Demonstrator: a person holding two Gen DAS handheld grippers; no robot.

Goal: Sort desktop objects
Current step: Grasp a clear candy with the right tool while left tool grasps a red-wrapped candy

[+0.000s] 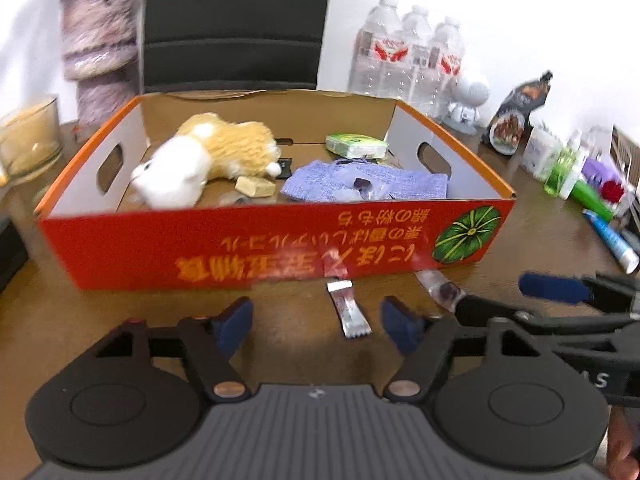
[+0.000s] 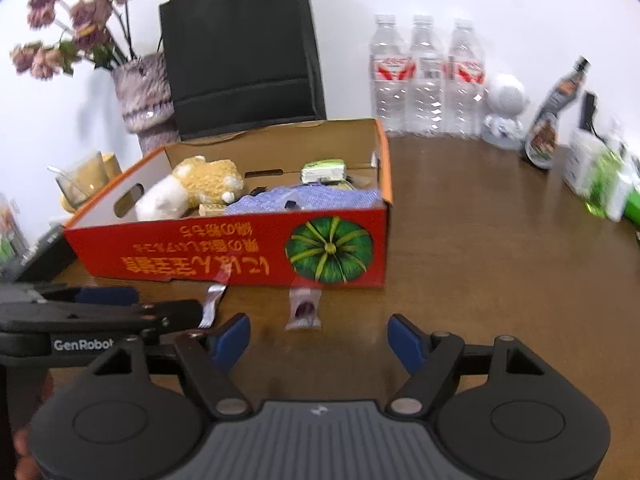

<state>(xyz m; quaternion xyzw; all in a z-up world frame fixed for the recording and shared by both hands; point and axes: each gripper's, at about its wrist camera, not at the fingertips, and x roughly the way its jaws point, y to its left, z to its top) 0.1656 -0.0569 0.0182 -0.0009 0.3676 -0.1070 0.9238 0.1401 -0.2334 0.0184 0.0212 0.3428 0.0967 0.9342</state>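
Observation:
An orange-red cardboard box stands on the brown table. Inside lie a plush toy, a blue cloth and a green packet. Two small snack packets lie on the table in front of the box: a silver one and a clear one with a purple sweet. My left gripper is open just before the silver packet. My right gripper is open just before the clear packet.
Three water bottles, a white figurine and a sauce pouch stand at the back. Small bottles and tubes crowd the right edge. A vase, a black bag and a glass stand at the left.

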